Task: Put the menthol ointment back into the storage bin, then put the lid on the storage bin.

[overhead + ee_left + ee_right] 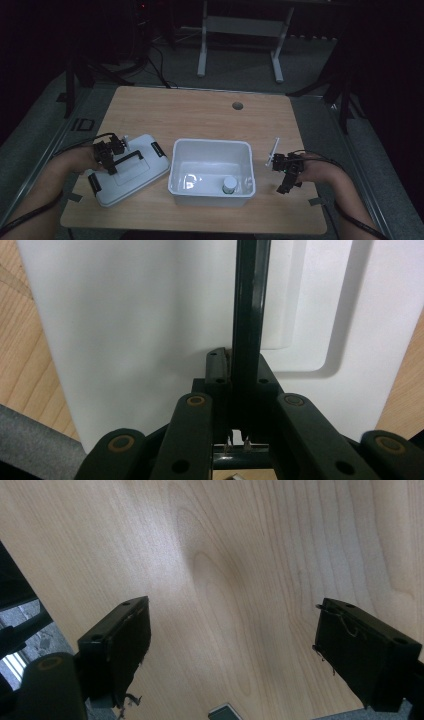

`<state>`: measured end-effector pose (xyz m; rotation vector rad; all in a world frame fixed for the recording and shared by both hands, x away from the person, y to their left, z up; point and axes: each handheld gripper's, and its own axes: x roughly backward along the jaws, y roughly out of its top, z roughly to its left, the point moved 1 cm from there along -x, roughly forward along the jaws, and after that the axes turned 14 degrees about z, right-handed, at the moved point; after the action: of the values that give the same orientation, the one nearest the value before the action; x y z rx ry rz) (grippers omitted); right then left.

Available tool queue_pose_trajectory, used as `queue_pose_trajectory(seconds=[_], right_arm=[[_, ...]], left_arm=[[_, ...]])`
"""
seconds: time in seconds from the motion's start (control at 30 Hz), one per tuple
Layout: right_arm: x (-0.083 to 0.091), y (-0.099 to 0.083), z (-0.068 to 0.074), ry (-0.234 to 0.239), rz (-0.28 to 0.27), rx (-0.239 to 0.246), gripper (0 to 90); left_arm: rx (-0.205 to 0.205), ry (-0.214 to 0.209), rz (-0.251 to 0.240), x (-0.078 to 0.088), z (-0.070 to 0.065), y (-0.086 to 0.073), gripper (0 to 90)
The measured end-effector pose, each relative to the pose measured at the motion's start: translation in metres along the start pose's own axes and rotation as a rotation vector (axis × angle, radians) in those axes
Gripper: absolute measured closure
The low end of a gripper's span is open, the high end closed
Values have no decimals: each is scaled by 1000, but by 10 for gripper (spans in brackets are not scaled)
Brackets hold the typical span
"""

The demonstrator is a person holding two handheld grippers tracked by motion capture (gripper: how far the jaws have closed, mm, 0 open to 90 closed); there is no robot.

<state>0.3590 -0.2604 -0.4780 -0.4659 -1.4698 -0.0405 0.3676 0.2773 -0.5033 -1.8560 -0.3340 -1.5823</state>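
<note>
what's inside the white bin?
In the high view, the white bin holds one small round container with a pale cap, standing by its near right corner. The rest of the floor looks bare, with glare. The near wall hides the floor strip just behind it.

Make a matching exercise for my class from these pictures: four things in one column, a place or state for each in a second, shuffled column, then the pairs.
Things:
1. left gripper
2. right gripper
3. small jar
4. white lid

Places or states:
A. inside the white bin
B. open above bare wooden table
C. lying on the table, left of the bin
D. shut on the lid's black handle

Pairs: 1-D, 2-B, 3-A, 4-C
</note>
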Motion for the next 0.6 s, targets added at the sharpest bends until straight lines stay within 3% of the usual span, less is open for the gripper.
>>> queue_pose_trajectory(seconds=[0.2, 0.6], right_arm=[[-6, -2, -1, 6, -7, -18, 144], [-9, -6, -1, -6, -26, -34, 144]], left_arm=[[4, -7, -5, 0, 1, -1, 832], [-34, -20, -36, 12, -3, -12, 835]])
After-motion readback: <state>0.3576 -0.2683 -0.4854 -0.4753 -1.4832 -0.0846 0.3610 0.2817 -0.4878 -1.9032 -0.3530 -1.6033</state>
